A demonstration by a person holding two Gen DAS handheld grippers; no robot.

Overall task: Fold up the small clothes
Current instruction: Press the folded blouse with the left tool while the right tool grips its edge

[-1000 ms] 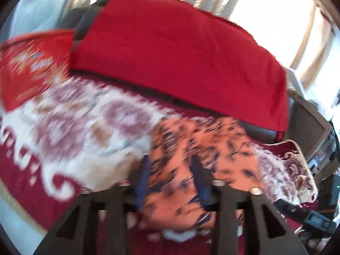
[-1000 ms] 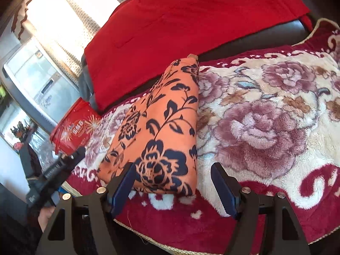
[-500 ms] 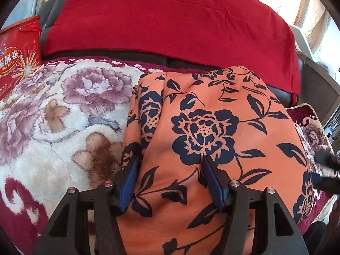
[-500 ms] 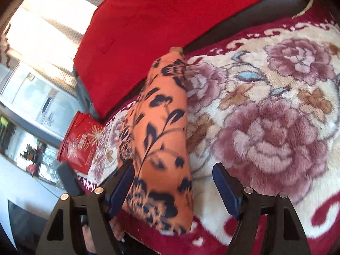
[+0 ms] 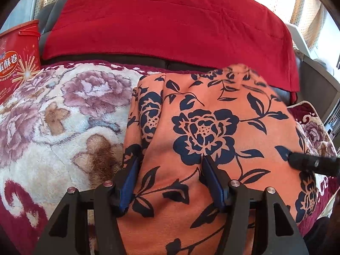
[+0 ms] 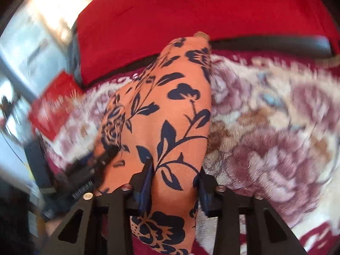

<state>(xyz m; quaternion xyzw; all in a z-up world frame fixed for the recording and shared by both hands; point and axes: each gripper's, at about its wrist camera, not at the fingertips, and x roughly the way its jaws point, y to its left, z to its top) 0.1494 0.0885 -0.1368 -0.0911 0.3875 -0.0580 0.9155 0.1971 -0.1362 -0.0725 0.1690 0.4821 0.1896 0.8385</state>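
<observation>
The left wrist view showed one orange cloth point(image 5: 212, 127) with dark blue flowers and leaves, two grippers, one flowery blanket point(image 5: 63, 110), one red blanket point(image 5: 170, 21) and one red box point(image 5: 19, 59). The cloth lay folded and bunched on the near right part of the flowery blanket, with the left gripper point(image 5: 170, 167) pressed into it, its tongs apart, and the right gripper point(image 6: 174, 170) closed tight on a raised fold of it. The box at the far left said "EGG ROLLS" under big Chinese writing.
</observation>
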